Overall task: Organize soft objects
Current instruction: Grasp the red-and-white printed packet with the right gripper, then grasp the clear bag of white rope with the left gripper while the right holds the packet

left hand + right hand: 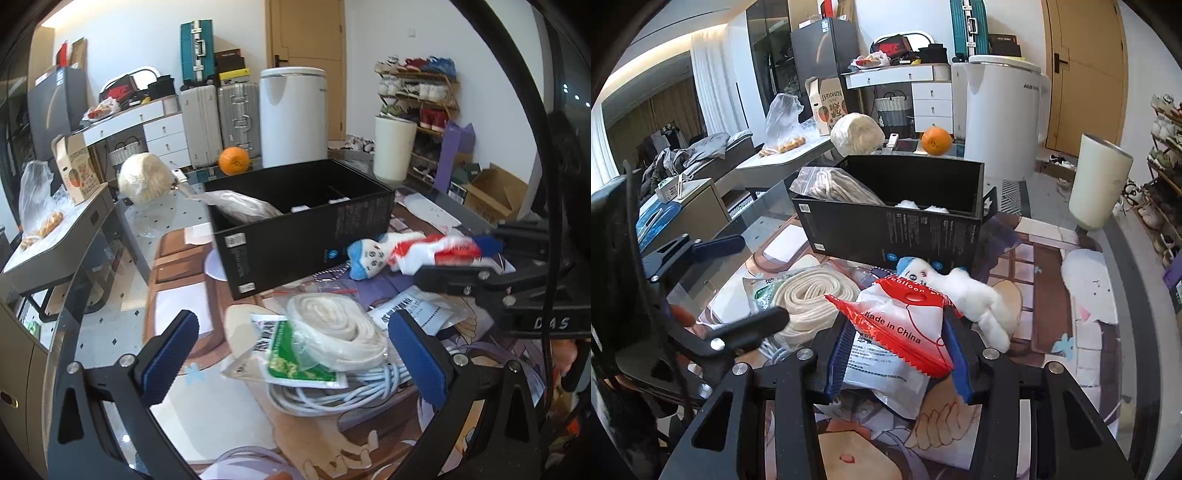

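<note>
Over the clutter on the counter [177,229], my left gripper [291,354] hangs with its jaws wide and empty, straddling the bagged white rope coil [332,328]; I should hold it clear of the black box [303,221]. From the right wrist, my right gripper [894,350] has its jaws clamped on the red-and-white balloon packet [901,332], raised in front of the box beside the white plush toy [975,299]. The packet is limp, so I judge a steady lift over the near wall best, letting go only inside.
</note>
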Demonstrator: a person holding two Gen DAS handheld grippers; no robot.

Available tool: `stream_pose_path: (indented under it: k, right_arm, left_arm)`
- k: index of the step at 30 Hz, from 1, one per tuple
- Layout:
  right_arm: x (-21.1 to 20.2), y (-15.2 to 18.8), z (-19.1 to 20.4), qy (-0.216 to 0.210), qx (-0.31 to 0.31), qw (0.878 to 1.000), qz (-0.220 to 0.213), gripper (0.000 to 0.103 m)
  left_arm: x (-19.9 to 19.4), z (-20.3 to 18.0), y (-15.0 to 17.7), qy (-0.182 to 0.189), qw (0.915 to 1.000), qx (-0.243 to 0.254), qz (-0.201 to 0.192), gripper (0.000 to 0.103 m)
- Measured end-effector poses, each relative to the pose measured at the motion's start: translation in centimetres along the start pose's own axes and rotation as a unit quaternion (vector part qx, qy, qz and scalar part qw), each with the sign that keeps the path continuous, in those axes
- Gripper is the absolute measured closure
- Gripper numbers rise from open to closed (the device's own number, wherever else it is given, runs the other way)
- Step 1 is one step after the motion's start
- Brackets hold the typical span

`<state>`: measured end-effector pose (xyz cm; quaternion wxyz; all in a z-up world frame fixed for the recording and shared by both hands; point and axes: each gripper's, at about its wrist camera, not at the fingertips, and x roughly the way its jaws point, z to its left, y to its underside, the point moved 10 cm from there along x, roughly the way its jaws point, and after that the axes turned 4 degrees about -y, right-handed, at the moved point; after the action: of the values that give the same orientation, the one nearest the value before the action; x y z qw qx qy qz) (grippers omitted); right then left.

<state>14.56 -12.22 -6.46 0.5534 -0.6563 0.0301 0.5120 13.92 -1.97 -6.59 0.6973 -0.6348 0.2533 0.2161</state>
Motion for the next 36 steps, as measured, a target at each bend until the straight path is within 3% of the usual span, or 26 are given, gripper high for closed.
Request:
stream_pose_path:
  k: [16,18,21,22,25,36]
  right_arm:
    - [-1.4,-0.5,-2.1,0.017,0.003,1.000,-0.021,0.056]
    - [-1.3,-0.5,-2.2,0.017,0.004,1.000,-0.020,0.056]
    - [-1.2,-0.4,-2.3,0.017,0.004,1.000,-0.020,0.056]
    - [-1.3,-0.4,-2.3,0.018,0.005,1.000,-0.020,0.056]
    - [-1.4,-0.5,-2.3,0.019,0.003,1.000,-0.020,0.056]
    - [-1.6,-0.6,-1.8,0.016,-0.004,1.000,-0.026,0.056]
  left_arm:
    - [3.2,-1.8,0.1,-0.026,0.9972,0.043,0.055,0.003]
    - [3.1,-2.3,0.1,-0.011,0.9973,0.047,0.055,0.010]
    - [2.8,-3.2,0.2,0.013,0.9969,0.053,0.057,0.031]
    - [2.7,-3.4,0.2,0.022,0.9966,0.055,0.058,0.045]
    - [2.7,-3.4,0.4,0.013,0.9959,0.065,0.062,0.058]
    - [1.6,-2.5,0.5,0.037,0.9975,0.037,0.047,0.066]
